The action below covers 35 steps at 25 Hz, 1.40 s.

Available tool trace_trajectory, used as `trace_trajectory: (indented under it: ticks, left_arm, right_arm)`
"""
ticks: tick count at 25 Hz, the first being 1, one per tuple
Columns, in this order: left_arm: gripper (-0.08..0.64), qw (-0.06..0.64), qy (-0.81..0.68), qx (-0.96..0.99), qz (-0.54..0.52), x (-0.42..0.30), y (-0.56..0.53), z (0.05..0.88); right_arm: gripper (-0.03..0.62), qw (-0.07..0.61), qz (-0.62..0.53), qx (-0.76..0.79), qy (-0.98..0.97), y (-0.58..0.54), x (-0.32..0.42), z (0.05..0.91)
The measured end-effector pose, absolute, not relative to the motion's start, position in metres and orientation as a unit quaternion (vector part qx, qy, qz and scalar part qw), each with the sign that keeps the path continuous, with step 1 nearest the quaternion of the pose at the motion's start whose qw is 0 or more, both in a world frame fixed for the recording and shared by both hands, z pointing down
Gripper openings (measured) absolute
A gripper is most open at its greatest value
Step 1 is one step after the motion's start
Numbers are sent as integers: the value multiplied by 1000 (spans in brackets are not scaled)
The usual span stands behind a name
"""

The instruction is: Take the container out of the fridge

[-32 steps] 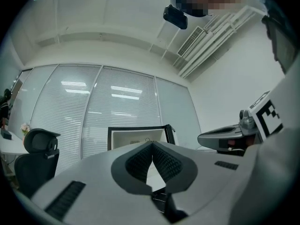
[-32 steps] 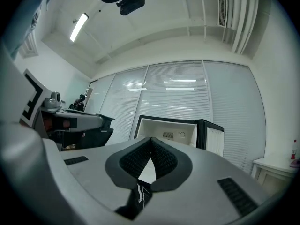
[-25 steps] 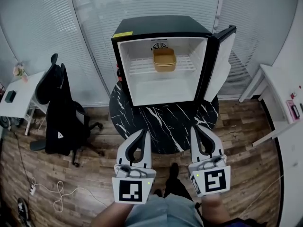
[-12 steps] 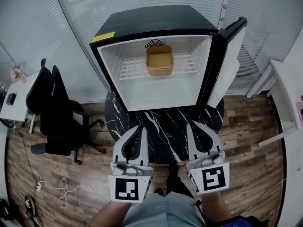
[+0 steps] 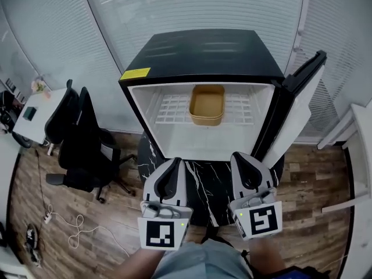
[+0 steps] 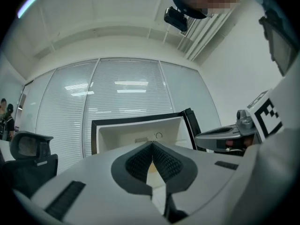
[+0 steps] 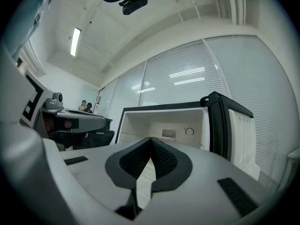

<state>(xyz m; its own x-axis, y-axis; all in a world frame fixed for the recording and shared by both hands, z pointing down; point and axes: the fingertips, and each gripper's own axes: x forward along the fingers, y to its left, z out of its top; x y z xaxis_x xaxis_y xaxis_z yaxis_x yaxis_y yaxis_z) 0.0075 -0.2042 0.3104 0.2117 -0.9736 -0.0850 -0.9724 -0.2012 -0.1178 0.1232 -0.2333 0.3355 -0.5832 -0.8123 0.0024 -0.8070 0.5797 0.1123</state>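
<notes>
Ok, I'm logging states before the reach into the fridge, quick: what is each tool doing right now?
Left tool: closed, holding nothing.
Right tool: closed, holding nothing.

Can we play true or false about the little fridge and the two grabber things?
1. The fridge has its door open. True.
2. The brown container sits on the bottom of the fridge. False: it sits up on the white wire shelf.
3. The left hand-held gripper is holding the container. False: its jaws are together on nothing, and it is in front of the fridge, not inside it.
4. The right hand-held gripper has its jaws together. True.
5. A black chair stands to the left of the fridge. True.
</notes>
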Motion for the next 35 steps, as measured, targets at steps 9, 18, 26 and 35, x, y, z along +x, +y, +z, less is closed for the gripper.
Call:
trace_trajectory:
  ticks: [9,18,26,35]
  left_arm:
    - [14,110,657,-746,14,6,-216,284]
    - [14,102,672,-733,20,-6,-227,283]
    - [14,77,677,-732,19,-28,-256,297]
    - [14,45,678,-734,21,-53,-294,316]
  right_arm:
    - [14,-3,-84,406,-910,-260,107,306]
    - [14,-6,-103,378,-920,-272,87,294]
    - [14,28,-104,370,-923,-299,65,308]
    - [14,53,-134,355,-924,-332,39,314]
